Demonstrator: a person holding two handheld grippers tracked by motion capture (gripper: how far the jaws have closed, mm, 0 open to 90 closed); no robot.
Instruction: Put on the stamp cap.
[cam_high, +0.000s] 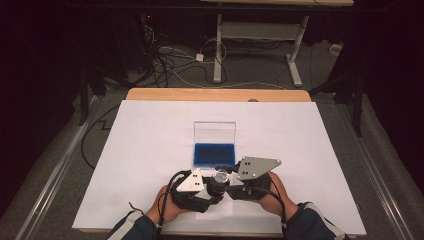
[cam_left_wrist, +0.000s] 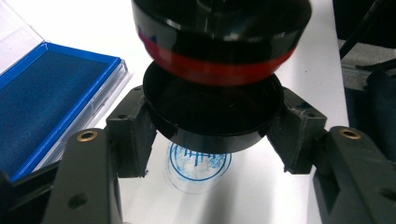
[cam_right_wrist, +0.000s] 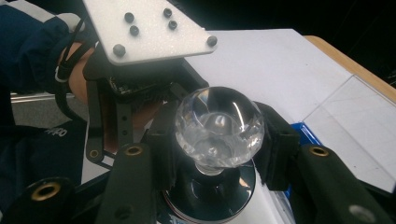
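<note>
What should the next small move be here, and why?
Probably seat the cap back onto the stamp. The left gripper holds the cap just under the stamp's base, the right gripper clamps its clear knob, and a blue print is already on the paper.

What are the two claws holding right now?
Left claw: shut on the stamp's black base cap.
Right claw: shut on the stamp's clear knob.

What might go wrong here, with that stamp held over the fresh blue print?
1. The left gripper clamps the stamp's black cap just above the blue print; if it dips, wet ink may smear.
2. The right gripper holds the stamp by its round clear knob, a smooth shape that might slip between the jaws.
3. The open ink pad lies close; a stray move might knock it.
</note>
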